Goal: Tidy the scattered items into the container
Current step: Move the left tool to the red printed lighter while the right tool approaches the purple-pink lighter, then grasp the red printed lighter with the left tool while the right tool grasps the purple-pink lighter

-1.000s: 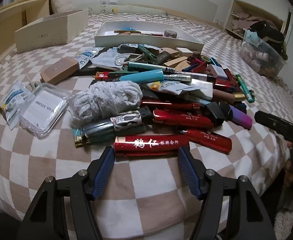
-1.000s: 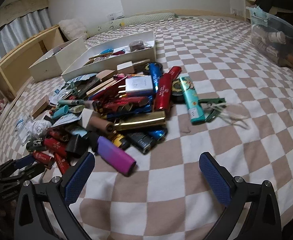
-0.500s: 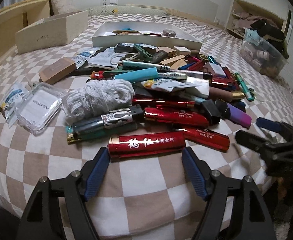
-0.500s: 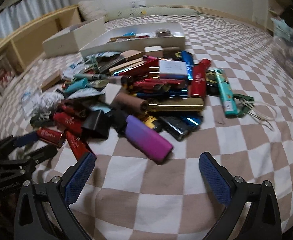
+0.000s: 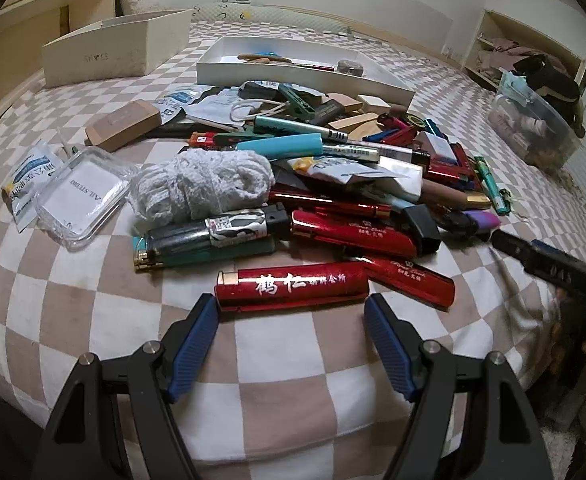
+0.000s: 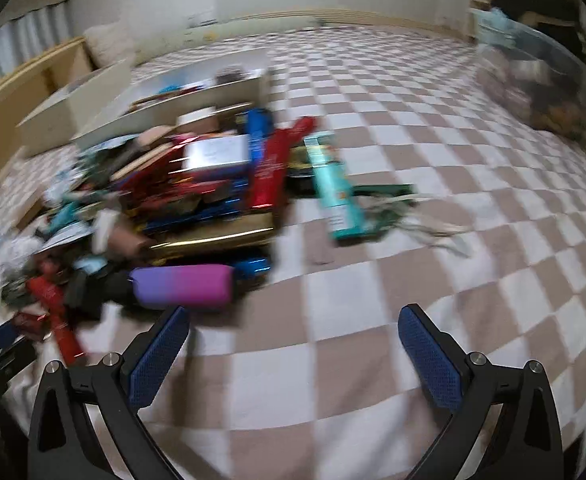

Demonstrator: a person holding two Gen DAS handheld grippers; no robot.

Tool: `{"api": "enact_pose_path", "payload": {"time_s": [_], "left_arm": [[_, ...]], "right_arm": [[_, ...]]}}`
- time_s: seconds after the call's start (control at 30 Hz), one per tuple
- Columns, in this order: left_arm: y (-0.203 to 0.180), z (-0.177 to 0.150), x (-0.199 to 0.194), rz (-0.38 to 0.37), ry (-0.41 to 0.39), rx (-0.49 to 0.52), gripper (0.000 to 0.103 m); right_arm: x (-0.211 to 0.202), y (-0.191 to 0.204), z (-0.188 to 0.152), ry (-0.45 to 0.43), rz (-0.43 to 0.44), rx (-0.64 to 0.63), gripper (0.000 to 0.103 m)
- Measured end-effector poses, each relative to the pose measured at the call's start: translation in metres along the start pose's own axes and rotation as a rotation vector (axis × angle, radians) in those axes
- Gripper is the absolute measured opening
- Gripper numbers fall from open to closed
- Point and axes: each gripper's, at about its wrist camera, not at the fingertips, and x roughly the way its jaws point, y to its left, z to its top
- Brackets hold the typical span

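Left gripper [image 5: 291, 312] sits low over the checkered beige-and-white bedspread [image 5: 277, 368], its jaws having just spread wider, with nothing pinched. The glossy red lighter with white Chinese lettering [image 5: 293, 285] lies crosswise right at the fingertips, its ends close to the blue pads [image 5: 193, 344], but not gripped as far as I can see.

Right gripper [image 6: 293, 344] is spread wide too, empty, only bedspread between the pads. That view is pretty smeared. Just past its left finger is the purple-to-pink gradient lighter [image 6: 183, 287], lying at the near edge of the pile.

Behind the red lighter: two more shiny red lighters [image 5: 353, 232], a dark green lighter with a printed sleeve [image 5: 209, 240], then a bundle of white knitted cord [image 5: 201, 186] and a clear plastic case with a paper label [image 5: 79, 200] off to the left.

Further back, the shallow white cardboard tray [image 5: 301, 76] holds only a few bits. A taller cream cardboard box [image 5: 117, 54] stands left of it.
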Motion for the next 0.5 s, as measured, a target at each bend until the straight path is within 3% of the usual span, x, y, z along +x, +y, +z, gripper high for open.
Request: {"api": "enact_pose_path", "payload": {"time_s": [0.13, 0.2, 0.33, 0.5], "left_arm": [[0.000, -0.001, -0.001, -0.010, 0.002, -0.013, 0.078], [-0.002, -0.001, -0.001, -0.008, 0.000, -0.017, 0.078], [-0.004, 0.002, 0.004, 0.004, 0.001, -0.020, 0.079], [-0.001, 0.005, 0.007, 0.006, -0.004, -0.025, 0.078]], "right_arm": [[-0.001, -0.017, 0.006, -0.006, -0.017, 0.054, 0.103], [-0.005, -0.014, 0.005, -0.010, 0.021, 0.049, 0.103], [-0.012, 0.014, 0.000, -0.027, 0.114, -0.037, 0.103], [-0.012, 0.046, -0.003, -0.037, 0.162, -0.111, 0.103]]}}
